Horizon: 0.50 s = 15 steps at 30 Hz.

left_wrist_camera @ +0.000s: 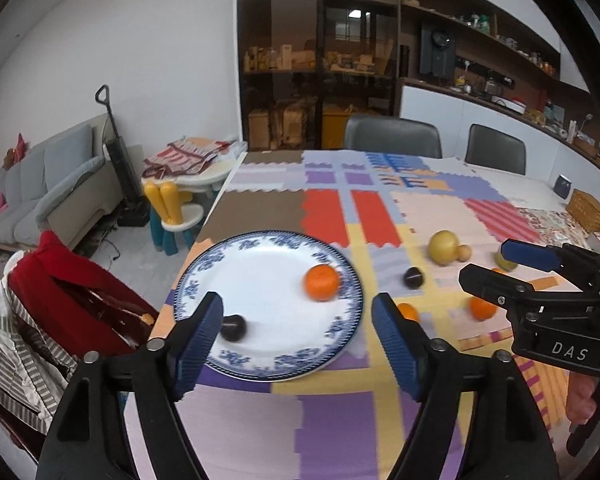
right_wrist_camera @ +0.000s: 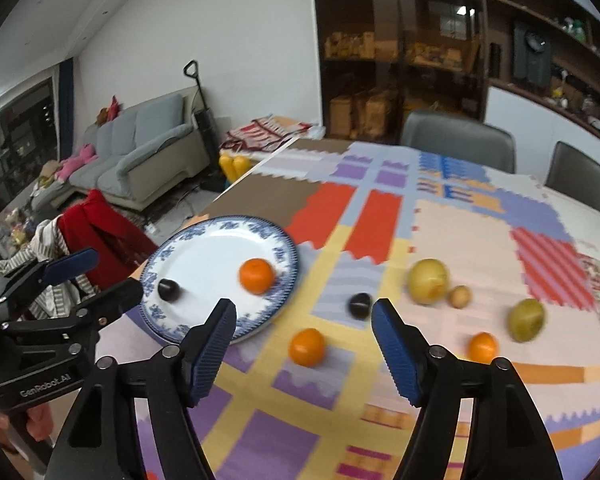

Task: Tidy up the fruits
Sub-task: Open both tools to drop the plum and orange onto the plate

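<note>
Both jaws open, empty; your next orange (right_wrist_camera: 307, 347), mid-desk beside the plate (right_wrist_camera: 172, 256), is light, firm, rolls — pinch across its widest part.

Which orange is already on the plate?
The orange beside the dark plum on the blue-rimmed plate; the other two oranges lie on the tablecloth.

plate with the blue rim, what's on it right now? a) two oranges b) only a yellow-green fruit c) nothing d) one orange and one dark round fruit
d: the plate carries one orange and one dark round fruit; the other two oranges, a second dark fruit and the yellow-green fruits lie on the tablecloth beside it.
</note>
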### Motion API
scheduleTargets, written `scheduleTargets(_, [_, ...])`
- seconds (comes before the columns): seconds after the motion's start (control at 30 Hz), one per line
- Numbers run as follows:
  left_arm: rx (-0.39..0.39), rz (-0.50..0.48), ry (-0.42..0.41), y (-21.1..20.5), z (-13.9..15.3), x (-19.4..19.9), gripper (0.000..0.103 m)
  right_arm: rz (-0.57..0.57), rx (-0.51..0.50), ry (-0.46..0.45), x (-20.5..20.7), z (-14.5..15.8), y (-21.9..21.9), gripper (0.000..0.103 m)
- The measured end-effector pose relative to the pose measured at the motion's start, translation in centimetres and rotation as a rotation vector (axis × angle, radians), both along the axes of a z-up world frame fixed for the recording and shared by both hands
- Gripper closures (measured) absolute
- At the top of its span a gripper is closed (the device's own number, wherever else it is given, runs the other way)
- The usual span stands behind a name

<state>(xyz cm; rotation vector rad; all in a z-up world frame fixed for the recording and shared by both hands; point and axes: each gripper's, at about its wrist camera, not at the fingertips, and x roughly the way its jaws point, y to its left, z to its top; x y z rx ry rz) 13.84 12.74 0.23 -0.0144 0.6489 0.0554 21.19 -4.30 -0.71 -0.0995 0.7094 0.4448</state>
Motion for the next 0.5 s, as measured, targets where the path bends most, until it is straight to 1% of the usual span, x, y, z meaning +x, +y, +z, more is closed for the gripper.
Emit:
scheduleTargets(0.2, [0.034, -0.027, -0.028, -2.6, 0.6, -0.8, 0.021, -0.051, -0.014, -0.037, -1.4, 0.8, -3.2, 0.029])
scheduleTargets(0.27, [0.038, -0.037, -0.028, -3.4, 0.6, -0.9, 0.018, -0.071, -0.026, -0.055, -1.8, 0.9, -4.1, 0.029])
scheduleTargets(0.33, [0.043, -0.046, -0.025, -4.2, 0.5, -0.9, 0.018, -0.084, -0.038, -0.066, -2.0, 0.8, -4.8, 0.029])
scheduleTargets(0.5, [0.046, -0.083, -0.023, -6.0, -0.2, -0.4, 0.018, -0.122, -0.037, -0.058, -2.5, 0.3, -6.9, 0.029])
